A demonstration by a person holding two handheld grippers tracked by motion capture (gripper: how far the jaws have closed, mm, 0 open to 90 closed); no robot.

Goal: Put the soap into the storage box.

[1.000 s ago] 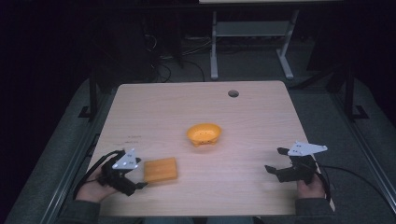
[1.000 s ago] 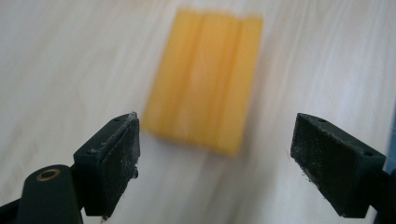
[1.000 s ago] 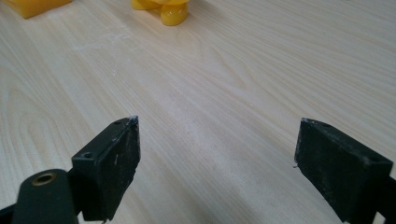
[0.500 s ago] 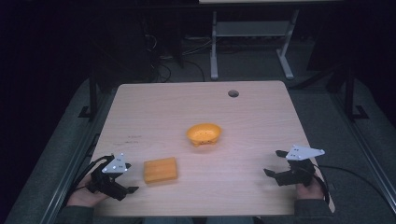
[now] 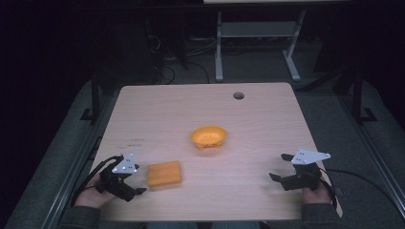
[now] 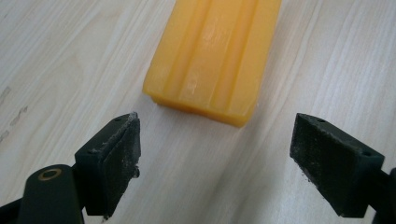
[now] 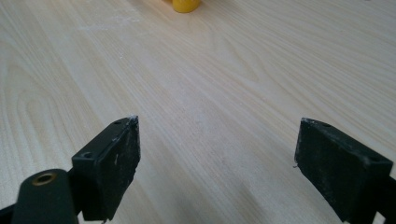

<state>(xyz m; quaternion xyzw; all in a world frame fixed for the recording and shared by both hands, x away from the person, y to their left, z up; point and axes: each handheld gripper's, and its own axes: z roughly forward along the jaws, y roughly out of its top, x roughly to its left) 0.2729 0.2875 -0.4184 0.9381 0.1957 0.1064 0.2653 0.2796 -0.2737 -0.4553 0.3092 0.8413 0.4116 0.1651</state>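
Note:
A ribbed orange block lies flat on the wooden table, near its front left. My left gripper sits just left of the block, open and pointing at it. In the left gripper view the block lies a short way beyond the gripper, with nothing between the jaws. An orange bowl stands upright at the table's middle. My right gripper rests open at the front right, over bare wood and far from both objects. In the right gripper view, the bowl's base shows at the top edge, beyond the empty gripper.
A round cable hole sits near the table's far edge. Black cables trail from both grippers off the front corners. Beyond the table, a white desk frame stands on a dark floor.
My left gripper drew back to the left from the block's end, then edged a little closer again. The block and bowl have not moved. The right gripper has barely shifted.

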